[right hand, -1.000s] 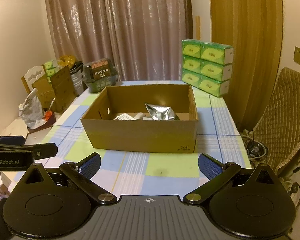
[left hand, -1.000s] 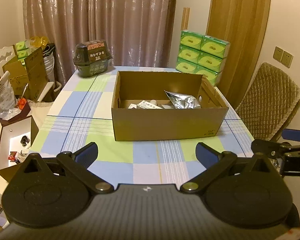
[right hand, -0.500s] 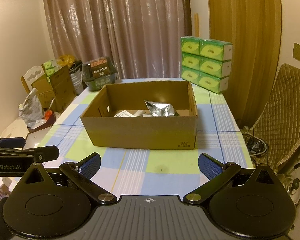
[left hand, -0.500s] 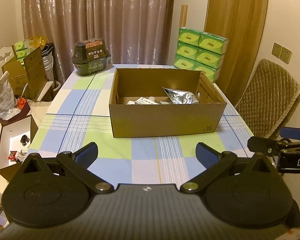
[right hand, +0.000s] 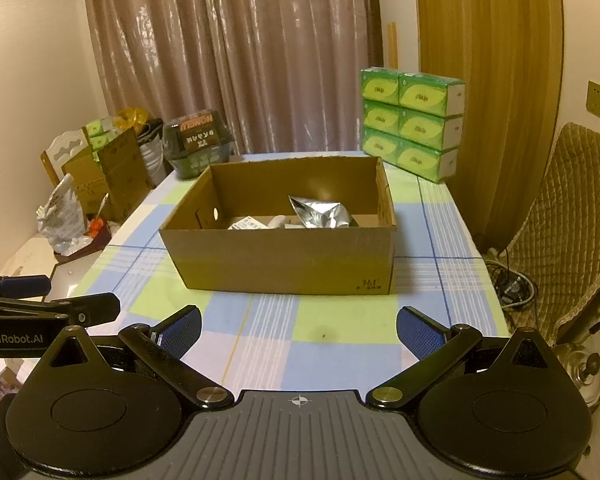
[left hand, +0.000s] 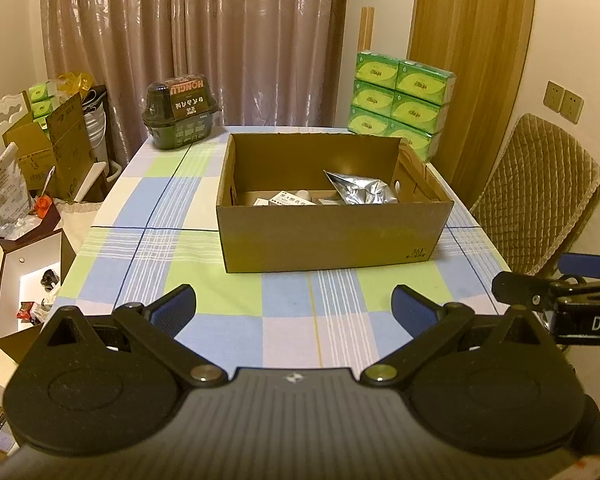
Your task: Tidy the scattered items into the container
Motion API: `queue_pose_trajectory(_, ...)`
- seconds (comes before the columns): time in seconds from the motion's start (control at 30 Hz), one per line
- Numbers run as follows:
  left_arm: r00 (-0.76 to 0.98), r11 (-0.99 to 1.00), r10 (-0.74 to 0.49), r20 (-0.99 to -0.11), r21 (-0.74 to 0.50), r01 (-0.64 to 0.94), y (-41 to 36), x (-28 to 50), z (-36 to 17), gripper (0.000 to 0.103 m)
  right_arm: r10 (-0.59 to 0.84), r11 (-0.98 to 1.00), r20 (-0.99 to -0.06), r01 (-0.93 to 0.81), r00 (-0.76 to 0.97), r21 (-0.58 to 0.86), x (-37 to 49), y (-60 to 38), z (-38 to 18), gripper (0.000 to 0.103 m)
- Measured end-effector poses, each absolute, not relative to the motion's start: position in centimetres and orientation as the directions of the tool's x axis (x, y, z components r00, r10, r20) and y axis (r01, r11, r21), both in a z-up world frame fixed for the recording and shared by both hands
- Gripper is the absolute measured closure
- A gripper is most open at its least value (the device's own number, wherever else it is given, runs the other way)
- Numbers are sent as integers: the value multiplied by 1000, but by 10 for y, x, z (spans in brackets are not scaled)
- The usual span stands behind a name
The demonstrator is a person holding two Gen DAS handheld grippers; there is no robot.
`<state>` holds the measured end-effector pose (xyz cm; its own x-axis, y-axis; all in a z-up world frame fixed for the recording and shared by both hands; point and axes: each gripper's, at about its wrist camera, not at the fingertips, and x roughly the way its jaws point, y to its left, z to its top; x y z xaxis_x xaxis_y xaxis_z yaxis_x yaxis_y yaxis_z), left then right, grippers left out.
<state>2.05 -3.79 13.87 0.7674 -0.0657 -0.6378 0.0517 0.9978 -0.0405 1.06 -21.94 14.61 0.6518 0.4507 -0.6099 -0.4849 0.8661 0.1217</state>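
Note:
An open cardboard box [left hand: 332,236] [right hand: 284,260] stands in the middle of the checked tablecloth. Inside it lie a crumpled silver foil pouch [left hand: 362,190] [right hand: 320,212], a small white printed carton [left hand: 290,200] [right hand: 246,223] and other small items. My left gripper [left hand: 294,308] is open and empty, held back from the box's near wall above the table's front. My right gripper [right hand: 298,330] is open and empty too, also short of the box. Each gripper shows at the edge of the other's view.
A dark packaged tub [left hand: 182,114] sits at the table's far left corner and a stack of green tissue packs [left hand: 404,98] at the far right. A quilted chair [left hand: 540,196] stands to the right. Cartons and bags [left hand: 40,160] crowd the floor on the left.
Both grippers have drawn back slightly and risen, so the box looks a little farther and lower. Both stay open and empty; the box contents are unchanged.

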Motion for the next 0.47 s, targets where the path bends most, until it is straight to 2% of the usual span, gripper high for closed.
queue_pose_trajectory(0.47,774,997,-71,-630,-53,49,-34,23,134,1,432,872,-630,-478,646,107,12,-214,137,2)
